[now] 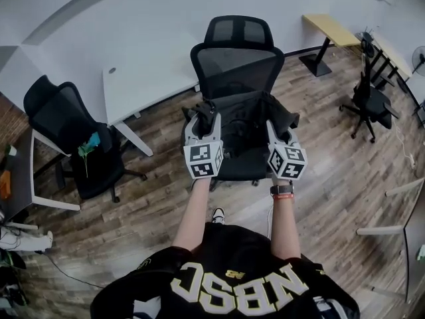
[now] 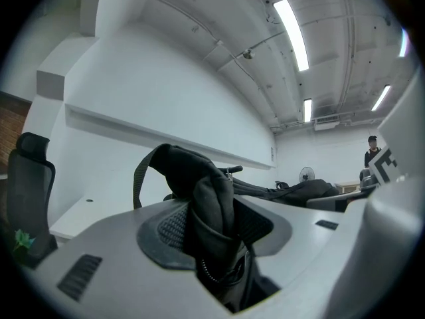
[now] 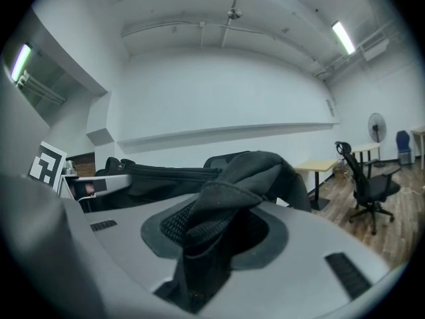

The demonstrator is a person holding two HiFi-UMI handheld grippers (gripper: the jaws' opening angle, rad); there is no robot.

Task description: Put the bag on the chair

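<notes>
A black bag (image 1: 244, 119) lies across the seat of the black mesh office chair (image 1: 234, 64) in front of me, in the head view. My left gripper (image 1: 207, 117) holds its left end and my right gripper (image 1: 273, 130) its right end. In the left gripper view, a fold of the bag's black fabric (image 2: 211, 208) with a strap loop is pinched between the jaws. The right gripper view shows another bunch of the bag's fabric (image 3: 216, 208) clamped between its jaws. The chair seat is mostly hidden under the bag.
A white desk (image 1: 143, 88) stands left of the chair, and a second black chair (image 1: 70, 135) with a green item stands further left. Back right are a wooden desk (image 1: 331, 29) and another black chair (image 1: 369, 104). The floor is wood planks.
</notes>
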